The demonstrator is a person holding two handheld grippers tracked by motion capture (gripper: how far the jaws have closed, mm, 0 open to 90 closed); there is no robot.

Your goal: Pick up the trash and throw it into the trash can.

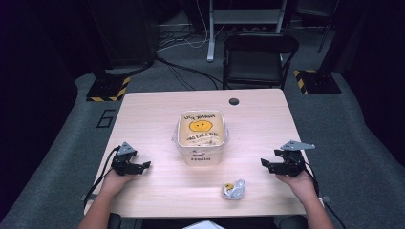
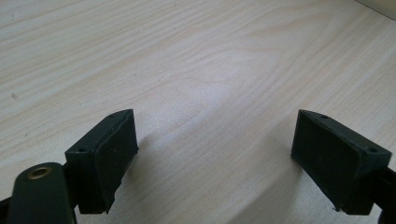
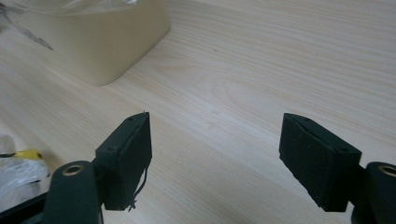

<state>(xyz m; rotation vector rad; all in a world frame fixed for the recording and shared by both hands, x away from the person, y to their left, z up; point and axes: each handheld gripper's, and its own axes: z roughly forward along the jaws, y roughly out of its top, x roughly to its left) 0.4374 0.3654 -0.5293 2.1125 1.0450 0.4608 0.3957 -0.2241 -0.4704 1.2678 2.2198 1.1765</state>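
Note:
A cream bin [image 1: 200, 143] lined with a clear plastic bag that carries a yellow smiley print stands at the middle of the wooden table [image 1: 143, 119]; its corner [image 3: 102, 42] appears in the right gripper view. A crumpled plastic bag [image 1: 233, 189] with a yellow mark lies near the front edge, also seen as a bag [image 3: 16, 172] at the left of the right gripper view. My left gripper [image 1: 145, 165] rests at the table's left, open over bare wood [image 2: 217, 154]. My right gripper [image 1: 264, 163] sits at the right, open, holding nothing [image 3: 215, 158].
A dark round grommet [image 1: 233, 101] sits near the table's far edge. Behind the table stands a black folding chair [image 1: 258, 55]. Cables run across the grey floor, and black stand bases with yellow-striped edges [image 1: 107, 90] flank the table.

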